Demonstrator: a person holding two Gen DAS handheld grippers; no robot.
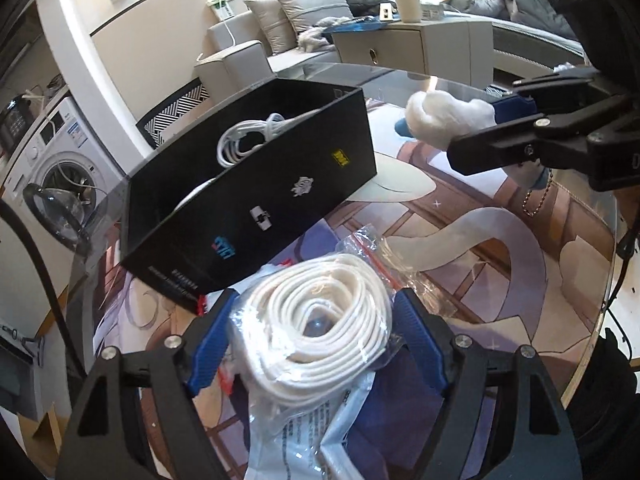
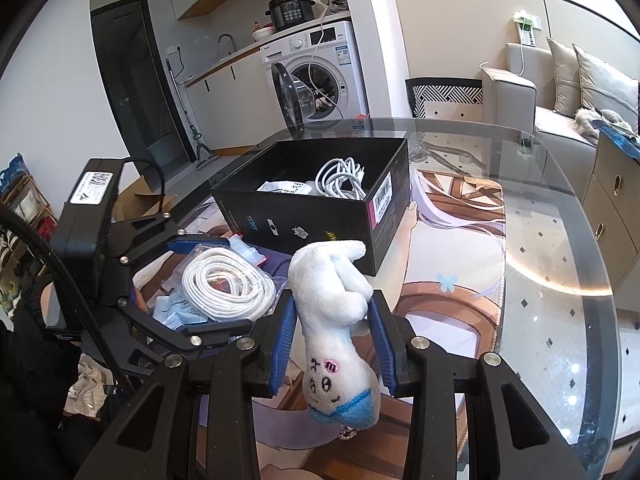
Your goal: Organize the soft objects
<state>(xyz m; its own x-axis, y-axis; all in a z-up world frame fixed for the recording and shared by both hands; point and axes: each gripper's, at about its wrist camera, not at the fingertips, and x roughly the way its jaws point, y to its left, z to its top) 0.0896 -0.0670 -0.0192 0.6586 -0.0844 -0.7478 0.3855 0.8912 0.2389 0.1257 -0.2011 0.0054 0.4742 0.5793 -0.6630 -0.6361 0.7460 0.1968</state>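
Between my right fingers: my right gripper (image 2: 333,330) clamps the plush toy (image 2: 340,320), head toward me.
Left side: my left gripper (image 1: 316,336) pinches the bagged cord coil (image 1: 320,332).
Ahead: black box (image 2: 320,216) holds one white cable (image 2: 340,178); both loads not yet in.

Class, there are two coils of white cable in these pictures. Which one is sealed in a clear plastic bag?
The bagged cable coil between the left gripper fingers, outside the black box. The other, loose cable bundle, lies unwrapped inside that box.

Box label print (image 2: 382,199) too small – bag's (image 1: 320,440) lower end cropped.
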